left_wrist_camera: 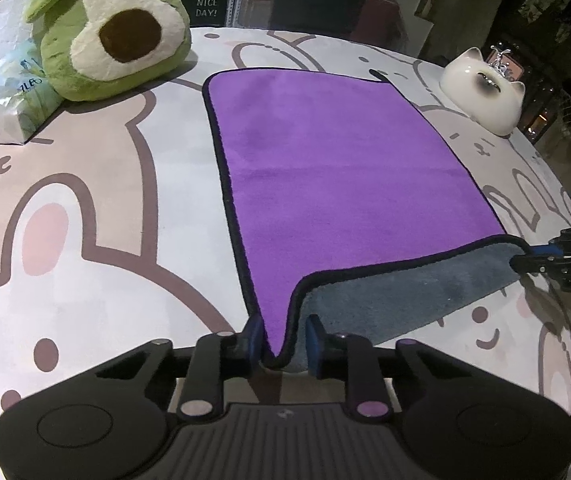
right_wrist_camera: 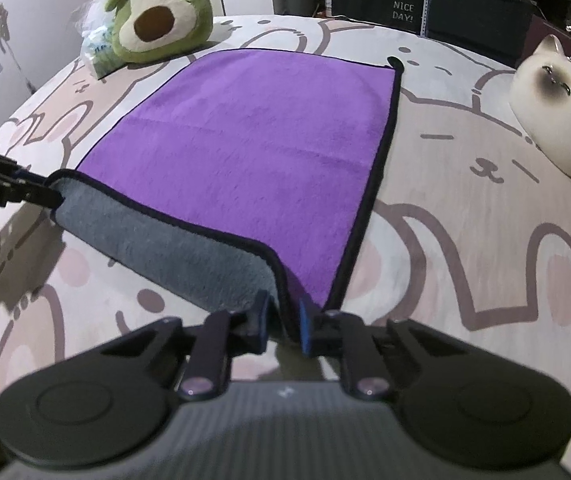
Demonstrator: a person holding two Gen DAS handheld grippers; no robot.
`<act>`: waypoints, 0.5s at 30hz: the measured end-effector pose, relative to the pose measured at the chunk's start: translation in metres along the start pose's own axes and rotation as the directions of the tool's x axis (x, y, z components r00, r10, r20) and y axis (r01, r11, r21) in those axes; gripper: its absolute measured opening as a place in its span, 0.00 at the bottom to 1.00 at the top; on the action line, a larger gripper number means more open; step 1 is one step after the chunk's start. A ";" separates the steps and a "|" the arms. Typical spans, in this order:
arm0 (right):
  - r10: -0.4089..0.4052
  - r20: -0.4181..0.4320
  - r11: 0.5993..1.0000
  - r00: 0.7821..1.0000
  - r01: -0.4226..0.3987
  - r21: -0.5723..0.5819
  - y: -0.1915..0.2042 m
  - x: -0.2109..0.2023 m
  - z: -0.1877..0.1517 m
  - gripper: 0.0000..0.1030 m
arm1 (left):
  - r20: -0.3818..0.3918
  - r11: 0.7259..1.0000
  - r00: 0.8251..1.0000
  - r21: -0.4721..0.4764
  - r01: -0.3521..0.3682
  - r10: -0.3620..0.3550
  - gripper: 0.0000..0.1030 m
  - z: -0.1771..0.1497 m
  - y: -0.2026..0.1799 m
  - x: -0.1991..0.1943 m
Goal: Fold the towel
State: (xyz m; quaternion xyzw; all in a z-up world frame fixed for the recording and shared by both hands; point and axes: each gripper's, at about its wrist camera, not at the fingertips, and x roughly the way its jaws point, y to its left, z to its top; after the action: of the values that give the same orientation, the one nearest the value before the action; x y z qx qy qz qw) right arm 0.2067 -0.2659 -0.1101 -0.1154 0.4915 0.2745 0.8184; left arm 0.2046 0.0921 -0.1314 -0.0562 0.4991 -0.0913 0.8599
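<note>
One purple towel (left_wrist_camera: 325,152) with grey underside. Two grippers: left gripper (left_wrist_camera: 284,342), right gripper (right_wrist_camera: 283,326). One avocado plush toy (left_wrist_camera: 113,32). One white cat-shaped ceramic piece (left_wrist_camera: 481,92). One plastic-wrapped pack (left_wrist_camera: 9,104) beside plush. One "Have a nice day!" sign (left_wrist_camera: 208,2). One bunny-print cloth (left_wrist_camera: 85,240) covering surface.

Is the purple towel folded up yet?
Not yet. The towel lies mostly spread flat; only its near edge is lifted, grey underside showing, with the left gripper and right gripper each pinching a corner.
</note>
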 end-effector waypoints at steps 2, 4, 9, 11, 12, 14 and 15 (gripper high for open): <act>-0.003 -0.001 1.000 1.000 0.003 0.000 -0.001 0.000 0.001 0.17 | 0.000 1.000 1.000 0.006 -0.007 0.007 0.22 0.000 -0.001 0.000; -0.001 -0.003 1.000 1.000 0.001 -0.005 0.000 0.001 0.001 0.15 | 0.000 1.000 1.000 0.017 -0.013 0.013 0.18 -0.001 -0.003 0.000; -0.004 -0.006 1.000 1.000 0.004 -0.030 0.002 0.001 0.002 0.07 | -0.004 0.999 1.000 0.051 -0.017 0.017 0.06 0.000 -0.009 0.000; -0.007 0.004 1.000 1.000 0.007 -0.027 0.001 -0.001 0.004 0.06 | 0.007 0.998 1.000 0.052 -0.020 0.020 0.05 0.001 -0.010 -0.002; -0.007 0.010 1.000 1.000 0.008 -0.023 0.001 -0.002 0.004 0.06 | 0.014 0.999 1.000 0.048 -0.022 0.021 0.05 0.002 -0.009 -0.003; -0.009 0.023 1.000 1.000 0.009 -0.017 0.000 -0.004 0.006 0.06 | 0.033 0.999 0.999 0.037 -0.025 0.024 0.05 0.004 -0.008 -0.007; -0.011 0.030 1.000 0.999 0.011 -0.014 -0.001 -0.006 0.007 0.06 | 0.044 0.999 0.999 0.031 -0.026 0.025 0.05 0.005 -0.007 -0.009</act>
State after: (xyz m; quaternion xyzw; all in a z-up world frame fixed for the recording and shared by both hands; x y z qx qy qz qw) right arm 0.2100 -0.2655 -0.1021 -0.1199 0.4765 0.2754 0.8262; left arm 0.2039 0.0869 -0.1203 -0.0380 0.4795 -0.0870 0.8724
